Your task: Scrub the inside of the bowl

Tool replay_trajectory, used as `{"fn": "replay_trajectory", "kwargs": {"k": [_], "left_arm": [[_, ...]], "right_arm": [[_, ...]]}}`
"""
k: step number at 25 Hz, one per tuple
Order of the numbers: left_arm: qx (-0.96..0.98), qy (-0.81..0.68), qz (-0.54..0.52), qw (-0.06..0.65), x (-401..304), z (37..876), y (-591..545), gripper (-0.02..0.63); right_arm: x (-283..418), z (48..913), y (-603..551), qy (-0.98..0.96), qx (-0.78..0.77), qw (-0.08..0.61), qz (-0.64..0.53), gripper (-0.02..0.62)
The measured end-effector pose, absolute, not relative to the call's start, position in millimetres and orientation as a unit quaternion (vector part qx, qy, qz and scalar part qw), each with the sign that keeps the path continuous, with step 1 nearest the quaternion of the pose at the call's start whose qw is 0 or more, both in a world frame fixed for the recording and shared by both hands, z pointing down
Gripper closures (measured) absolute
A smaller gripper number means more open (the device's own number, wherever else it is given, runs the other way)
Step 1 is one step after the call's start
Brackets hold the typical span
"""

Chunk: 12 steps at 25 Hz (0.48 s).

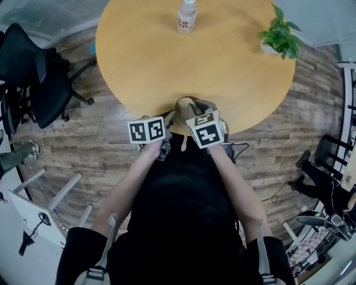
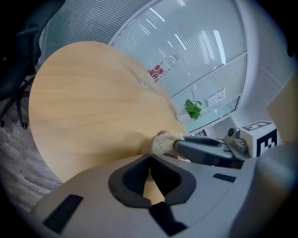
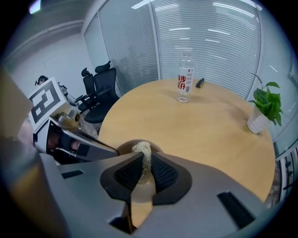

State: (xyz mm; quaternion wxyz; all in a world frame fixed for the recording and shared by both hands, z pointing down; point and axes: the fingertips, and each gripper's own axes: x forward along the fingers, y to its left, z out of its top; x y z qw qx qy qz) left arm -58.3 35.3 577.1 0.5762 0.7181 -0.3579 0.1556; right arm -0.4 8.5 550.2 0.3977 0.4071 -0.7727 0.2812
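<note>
A tan wooden bowl (image 1: 188,104) sits at the near edge of the round wooden table (image 1: 156,55), between my two grippers. My left gripper (image 1: 167,119) is shut on the bowl's rim; in the left gripper view a thin tan edge of the bowl (image 2: 151,188) shows between its pads (image 2: 135,174). My right gripper (image 1: 214,110) is shut on a pale, rough loofah scrubber (image 3: 143,155), held over the bowl's dark inside (image 3: 125,148). The scrubber (image 2: 164,142) also shows in the left gripper view, at the right gripper's tip. Most of the bowl is hidden behind the grippers.
A clear bottle with a red label (image 1: 187,15) stands at the table's far side. A small potted plant (image 1: 280,36) is at the far right edge. A small dark object (image 3: 199,83) lies beside the bottle. Black office chairs (image 1: 33,78) stand left of the table.
</note>
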Motion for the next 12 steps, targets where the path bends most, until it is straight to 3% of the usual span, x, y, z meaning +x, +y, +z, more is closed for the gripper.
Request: {"fn": "replay_trajectory", "kwargs": {"k": [12], "left_arm": [[0.702, -0.383, 0.126, 0.587, -71, 580, 29, 0.588]], "right_arm": [[-25, 562, 70, -0.804, 0.264, 0.454, 0.278, 0.546]]}}
